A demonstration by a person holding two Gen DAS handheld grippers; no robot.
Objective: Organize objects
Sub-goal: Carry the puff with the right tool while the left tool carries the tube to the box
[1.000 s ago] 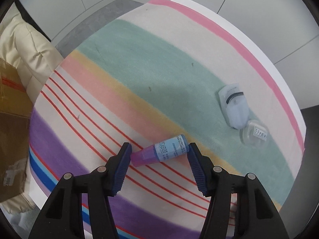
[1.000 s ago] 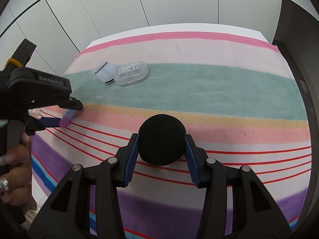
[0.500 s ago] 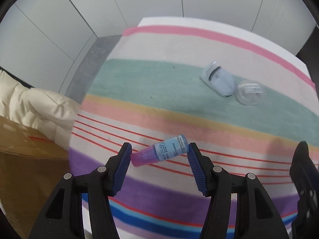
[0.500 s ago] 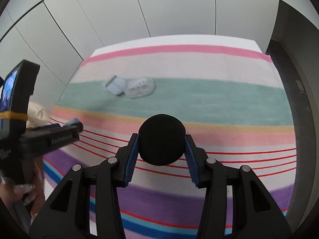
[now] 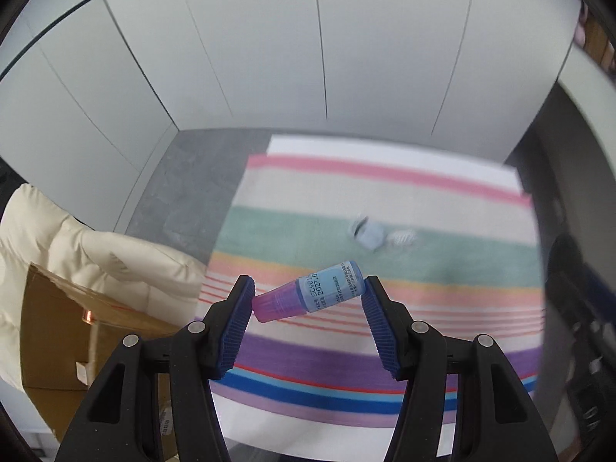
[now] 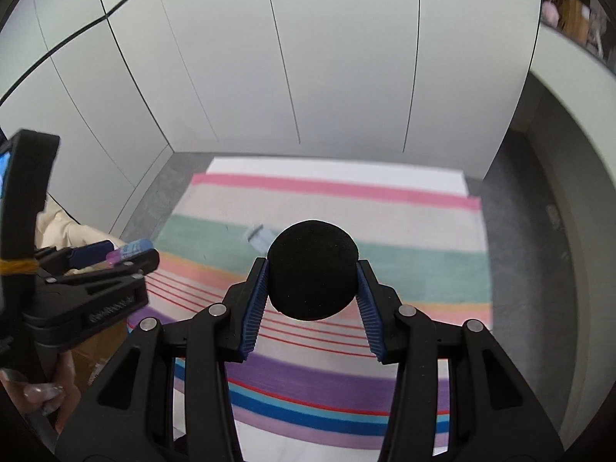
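High above the striped cloth (image 5: pixel 385 200), my left gripper (image 5: pixel 308 297) is shut on a small blue-labelled bottle with a pink cap (image 5: pixel 312 293), clamped end to end and lying slantwise. The same left gripper (image 6: pixel 127 256) and bottle (image 6: pixel 131 248) appear at the left of the right wrist view. My right gripper (image 6: pixel 312 275) is shut on a round black sponge puff (image 6: pixel 312 269), also well above the cloth (image 6: pixel 346 200). A pale blue eyelash curler (image 5: pixel 367 235) and a clear plastic case (image 5: pixel 402 238) lie blurred on the green stripe; the curler (image 6: pixel 260 239) peeks out behind the puff.
The table stands in a corner of white panelled walls with grey floor (image 5: pixel 184 192) to its left. A cream padded jacket (image 5: pixel 77 254) and a cardboard box (image 5: pixel 57 338) sit left of the table. A hand (image 6: pixel 42 396) holds the left gripper's handle.
Both grippers have risen well above the table with their objects still clamped, so the cloth looks smaller and farther. The left gripper also rolled, bringing the walls into view.
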